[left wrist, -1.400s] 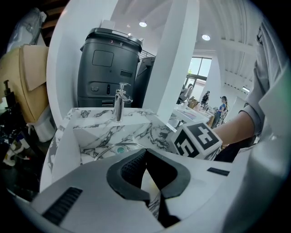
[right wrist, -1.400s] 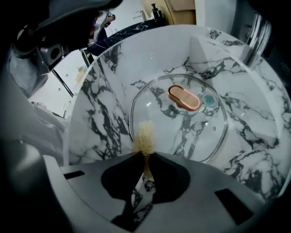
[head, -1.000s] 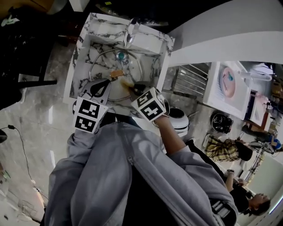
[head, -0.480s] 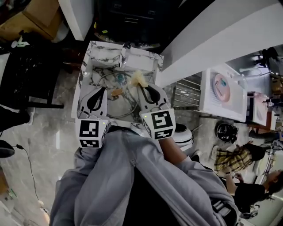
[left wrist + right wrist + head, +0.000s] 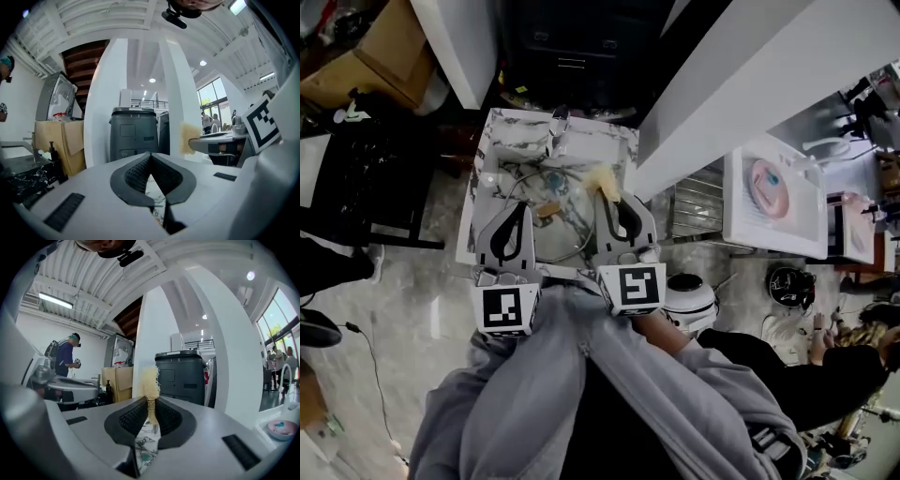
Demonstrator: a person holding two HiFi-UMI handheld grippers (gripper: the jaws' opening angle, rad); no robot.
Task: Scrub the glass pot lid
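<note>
Two grippers hang side by side over the marble sink (image 5: 586,141), and both are well apart from the glass pot lid (image 5: 565,230), which lies flat in the basin beneath them. From the head view I see the lid's teal knob (image 5: 555,178) between the two sets of jaws and a little ahead of them. Its wire-thin rim curves out under each gripper. A small brown block (image 5: 547,210) rests on the glass just beside the knob, and the faucet (image 5: 555,127) stands at the far edge of the sink.

My left gripper (image 5: 150,157) has its jaws pressed together, ribbed pad against ribbed pad, with nothing between them. It points out level across the room toward a dark grey bin (image 5: 133,136), not down at the lid.

My right gripper (image 5: 151,401) is clamped on a pale yellow loofah scrubber (image 5: 150,378). The pads pinch its lower end, and the frayed top stands upright above the fingertips. Through the narrow slot below those pads I can make out the marbled basin and the teal knob far below. So the lid sits under and behind the fingertips, touching neither them nor the scrubber.
</note>
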